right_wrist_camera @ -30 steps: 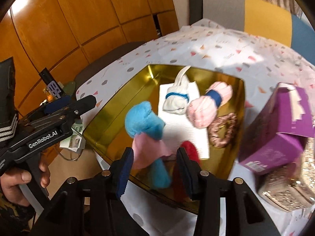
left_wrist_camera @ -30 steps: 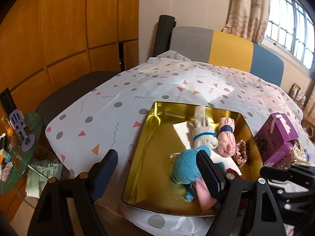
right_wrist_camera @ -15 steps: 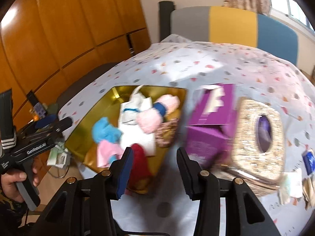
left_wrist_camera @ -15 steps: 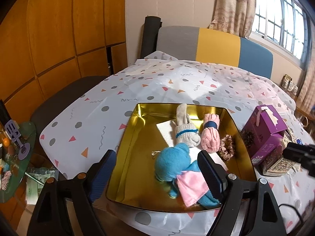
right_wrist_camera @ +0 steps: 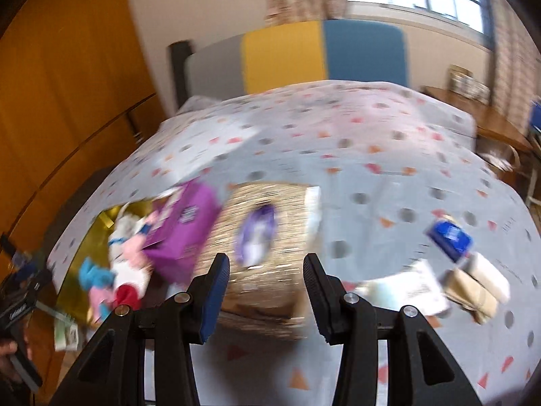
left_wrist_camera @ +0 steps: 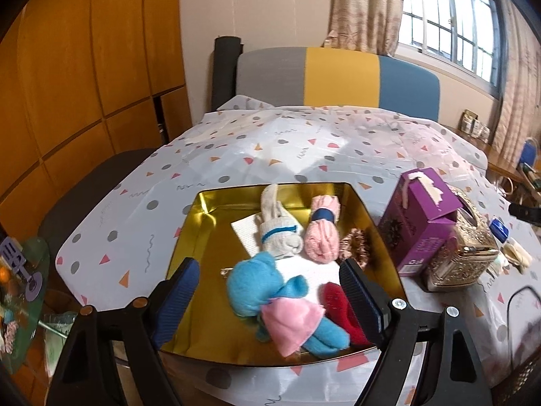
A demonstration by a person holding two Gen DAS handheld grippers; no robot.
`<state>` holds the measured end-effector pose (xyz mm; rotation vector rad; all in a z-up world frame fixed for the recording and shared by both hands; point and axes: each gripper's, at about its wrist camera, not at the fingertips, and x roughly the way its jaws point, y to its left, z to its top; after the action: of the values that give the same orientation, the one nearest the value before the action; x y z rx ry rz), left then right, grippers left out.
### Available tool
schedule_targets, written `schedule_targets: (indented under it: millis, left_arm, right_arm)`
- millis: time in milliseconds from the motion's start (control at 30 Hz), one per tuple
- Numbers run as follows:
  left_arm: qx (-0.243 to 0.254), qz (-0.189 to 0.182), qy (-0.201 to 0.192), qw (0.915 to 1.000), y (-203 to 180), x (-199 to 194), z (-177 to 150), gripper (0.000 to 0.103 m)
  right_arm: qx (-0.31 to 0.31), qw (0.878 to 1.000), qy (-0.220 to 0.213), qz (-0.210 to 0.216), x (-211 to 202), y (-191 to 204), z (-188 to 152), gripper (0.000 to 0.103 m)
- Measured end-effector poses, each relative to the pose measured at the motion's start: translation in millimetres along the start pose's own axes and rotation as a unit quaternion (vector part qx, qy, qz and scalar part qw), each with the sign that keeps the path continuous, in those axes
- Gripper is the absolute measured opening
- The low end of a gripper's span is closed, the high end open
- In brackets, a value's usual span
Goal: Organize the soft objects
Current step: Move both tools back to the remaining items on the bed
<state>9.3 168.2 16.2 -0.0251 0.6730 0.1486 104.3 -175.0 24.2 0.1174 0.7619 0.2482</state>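
Observation:
A gold tray (left_wrist_camera: 189,230) holds a blue plush in a pink skirt (left_wrist_camera: 267,287), a grey bunny-shaped sock bundle (left_wrist_camera: 280,233), a pink sock roll (left_wrist_camera: 323,240), a brown scrunchie (left_wrist_camera: 355,247) and a red soft piece (left_wrist_camera: 338,304). My left gripper (left_wrist_camera: 270,299) hovers open over the tray's near side, its fingers either side of the plush and above it. In the blurred right wrist view, my right gripper (right_wrist_camera: 265,299) stands open and holds nothing. It is over the table in front of a gold tissue box (right_wrist_camera: 270,209), with the tray (right_wrist_camera: 77,270) far to its left.
A purple carton (left_wrist_camera: 422,216) and the gold tissue box (left_wrist_camera: 463,253) stand right of the tray. Further right lie a blue packet (right_wrist_camera: 449,237), beige bundles (right_wrist_camera: 480,280) and white paper (right_wrist_camera: 405,291). A glass side table (left_wrist_camera: 23,270) sits low at left. A chair back (left_wrist_camera: 338,77) rises behind.
My right gripper has swung right, from above the tray to in front of the tissue box, leaving the blue plush in the tray. My left gripper drew back slightly and rolled level.

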Motion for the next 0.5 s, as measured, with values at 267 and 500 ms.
schedule_targets:
  millis: [267, 500]
  left_arm:
    - [0.040, -0.035, -0.007, 0.9986, -33, -7, 7, 0.085]
    - [0.093, -0.081, -0.007, 0.9924, -76, -11, 10, 0.085]
  right_arm:
    - [0.114, 0.990, -0.029, -0.084, -18, -91, -1, 0.046]
    - [0.217, 0.959, -0.065, -0.173, -33, -170, -16, 0.046]
